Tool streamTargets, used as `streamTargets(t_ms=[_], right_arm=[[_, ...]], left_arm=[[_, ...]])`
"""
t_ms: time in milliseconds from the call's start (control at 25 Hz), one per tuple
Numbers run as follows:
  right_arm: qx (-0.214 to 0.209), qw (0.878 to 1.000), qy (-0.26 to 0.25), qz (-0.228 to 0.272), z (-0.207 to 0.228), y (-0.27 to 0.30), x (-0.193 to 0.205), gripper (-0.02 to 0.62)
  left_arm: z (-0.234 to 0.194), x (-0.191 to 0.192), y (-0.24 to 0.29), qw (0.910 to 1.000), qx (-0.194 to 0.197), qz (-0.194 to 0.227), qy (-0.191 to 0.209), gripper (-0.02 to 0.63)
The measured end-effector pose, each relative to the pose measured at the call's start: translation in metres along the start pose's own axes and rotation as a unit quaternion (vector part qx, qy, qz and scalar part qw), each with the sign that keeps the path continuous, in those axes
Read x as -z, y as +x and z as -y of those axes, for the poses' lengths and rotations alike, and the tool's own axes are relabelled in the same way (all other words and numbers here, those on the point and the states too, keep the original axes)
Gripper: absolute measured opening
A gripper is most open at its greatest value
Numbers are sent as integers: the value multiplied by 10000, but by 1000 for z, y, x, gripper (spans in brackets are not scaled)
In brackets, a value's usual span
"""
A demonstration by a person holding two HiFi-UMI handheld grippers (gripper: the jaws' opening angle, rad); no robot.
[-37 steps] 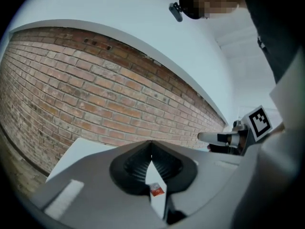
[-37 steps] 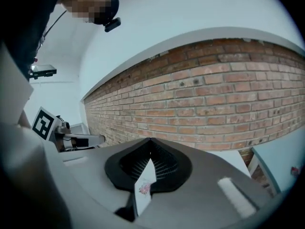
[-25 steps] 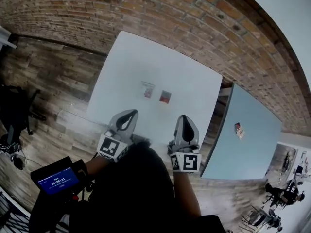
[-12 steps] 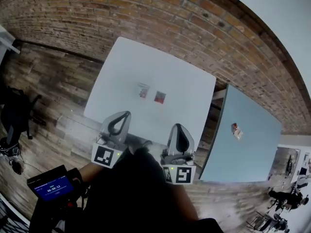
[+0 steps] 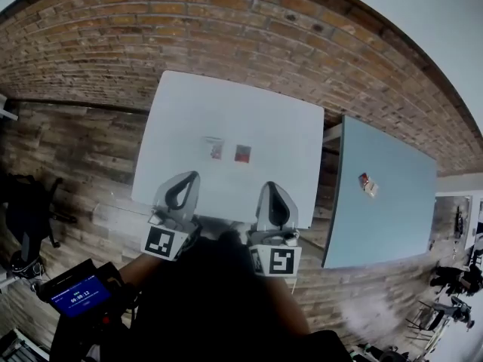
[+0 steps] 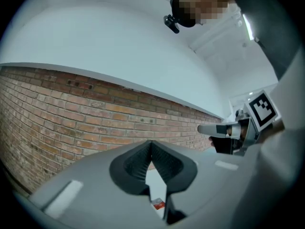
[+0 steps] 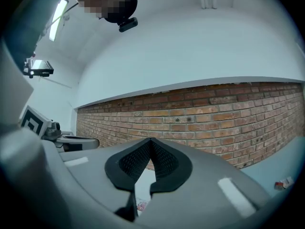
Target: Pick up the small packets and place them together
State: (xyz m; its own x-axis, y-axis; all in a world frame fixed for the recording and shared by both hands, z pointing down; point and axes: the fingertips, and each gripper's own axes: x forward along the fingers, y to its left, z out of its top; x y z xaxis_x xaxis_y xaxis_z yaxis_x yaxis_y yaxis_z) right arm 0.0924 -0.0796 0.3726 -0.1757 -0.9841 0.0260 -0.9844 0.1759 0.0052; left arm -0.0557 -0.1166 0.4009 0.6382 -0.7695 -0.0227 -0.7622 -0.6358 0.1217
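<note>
Two small packets lie side by side, a little apart, mid-way across the white table (image 5: 189,111): a pale one (image 5: 213,148) and a red one (image 5: 242,154). My left gripper (image 5: 188,178) and right gripper (image 5: 272,187) hover over the table's near edge, well short of the packets. Both are shut with nothing in them. In the left gripper view the red packet (image 6: 158,204) shows below the closed jaws. The right gripper view shows the pale packet (image 7: 141,205) the same way.
A blue-grey table (image 5: 392,202) stands to the right, separated by a gap, with another small packet (image 5: 367,184) on it. A brick wall (image 5: 249,44) runs behind both tables. Wooden floor lies to the left. A device with a lit screen (image 5: 75,292) is at lower left.
The head view has swung, so the white table sits squarer and higher in frame. Both grippers have eased back toward the table's near edge and stay shut; the packets have not moved.
</note>
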Motion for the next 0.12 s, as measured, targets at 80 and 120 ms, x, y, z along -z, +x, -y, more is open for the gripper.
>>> streamTargets(t_ms=[80, 120], right_arm=[[35, 10000, 16, -3, 3, -1, -1, 0], [48, 10000, 21, -5, 4, -3, -2, 0]], left_arm=[[2, 0, 1, 10000, -26, 43, 7, 0], [2, 0, 1, 10000, -39, 57, 18, 0]])
